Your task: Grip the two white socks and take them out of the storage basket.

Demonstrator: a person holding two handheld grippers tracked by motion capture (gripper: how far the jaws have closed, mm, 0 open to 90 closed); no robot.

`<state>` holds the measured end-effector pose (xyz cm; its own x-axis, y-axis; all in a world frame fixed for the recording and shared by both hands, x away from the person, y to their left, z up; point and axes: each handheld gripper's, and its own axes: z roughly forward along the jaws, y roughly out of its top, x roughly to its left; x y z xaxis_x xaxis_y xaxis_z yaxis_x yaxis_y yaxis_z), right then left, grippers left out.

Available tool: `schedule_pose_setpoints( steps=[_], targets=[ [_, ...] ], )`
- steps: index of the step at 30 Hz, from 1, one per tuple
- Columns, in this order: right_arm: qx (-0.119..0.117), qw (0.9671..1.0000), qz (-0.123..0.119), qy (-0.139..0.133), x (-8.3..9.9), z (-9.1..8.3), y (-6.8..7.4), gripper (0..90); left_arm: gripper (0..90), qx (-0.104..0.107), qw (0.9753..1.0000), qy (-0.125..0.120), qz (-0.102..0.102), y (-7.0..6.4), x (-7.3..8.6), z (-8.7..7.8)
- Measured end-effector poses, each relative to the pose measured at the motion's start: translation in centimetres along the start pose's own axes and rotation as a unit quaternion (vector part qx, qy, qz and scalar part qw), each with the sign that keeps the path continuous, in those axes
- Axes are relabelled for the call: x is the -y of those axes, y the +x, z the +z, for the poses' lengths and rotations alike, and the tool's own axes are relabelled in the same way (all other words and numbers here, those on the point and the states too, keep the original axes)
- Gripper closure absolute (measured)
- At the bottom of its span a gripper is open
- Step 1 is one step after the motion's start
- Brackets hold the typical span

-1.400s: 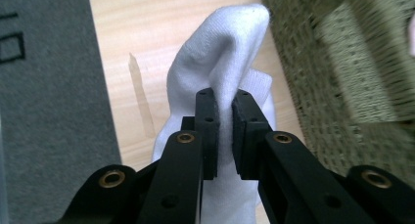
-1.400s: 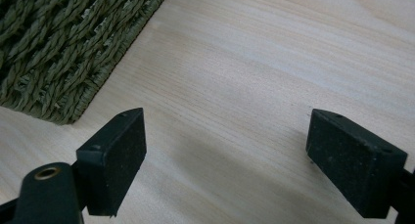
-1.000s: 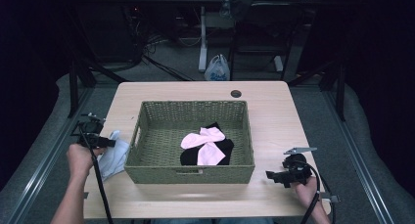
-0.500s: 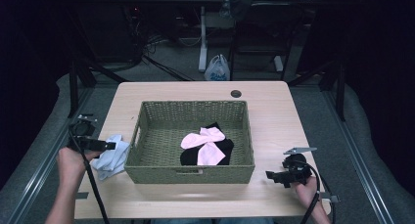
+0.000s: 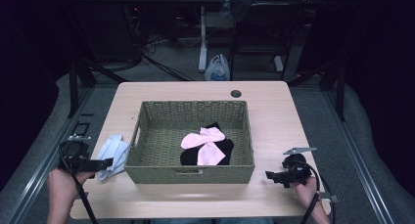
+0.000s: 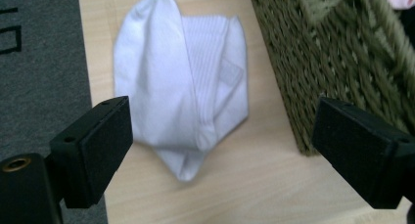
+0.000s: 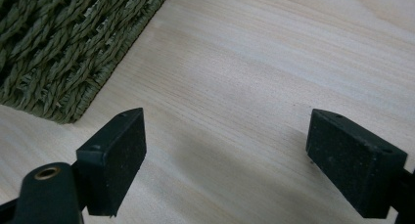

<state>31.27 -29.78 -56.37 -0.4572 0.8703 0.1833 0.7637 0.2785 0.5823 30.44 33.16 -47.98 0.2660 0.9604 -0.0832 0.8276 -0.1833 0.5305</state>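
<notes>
While your left claw [image 6: 222, 150] gapes empty over the white cloth [image 6: 183, 82] beside the basket [image 5: 147, 172], your right claw [image 7: 240, 160] spreads wide and empty above bare counter [image 7: 274, 62].

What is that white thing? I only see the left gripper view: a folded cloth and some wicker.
Observer: A folded white cloth on the table, left of a wicker basket. The high view shows the basket as a rectangular tray.
Operator: Anything inside the basket?
Observer: Yes, pink cloth lying on black cloth.
Operator: Where is the other gripper?
Observer: The right gripper sits right of the basket, jaws open over bare wood, holding nothing.
Operator: Is mine touching the cloth?
Observer: I cannot tell; from above, the left gripper is at the cloth's near edge, jaws open.
</notes>
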Motion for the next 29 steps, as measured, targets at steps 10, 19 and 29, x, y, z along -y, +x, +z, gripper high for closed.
schedule_pose_setpoints(
  steps=[10,19,29],
  targets=[
    [0.0,1.0,-0.001,0.001,0.0,0.1,0.0,14.7,6.3,0.001,0.9997,-0.002,-0.024,-1.2,4.1,1.8],
    [-0.001,1.0,0.0,0.002,0.0,0.1,0.0,14.7,4.4,-0.009,0.9997,0.014,-0.018,-2.6,6.5,4.3],
    [-0.001,1.0,-0.002,0.003,0.0,0.1,0.0,14.7,3.3,-0.005,0.9997,0.016,-0.017,-2.7,6.7,4.7]
  ],
)
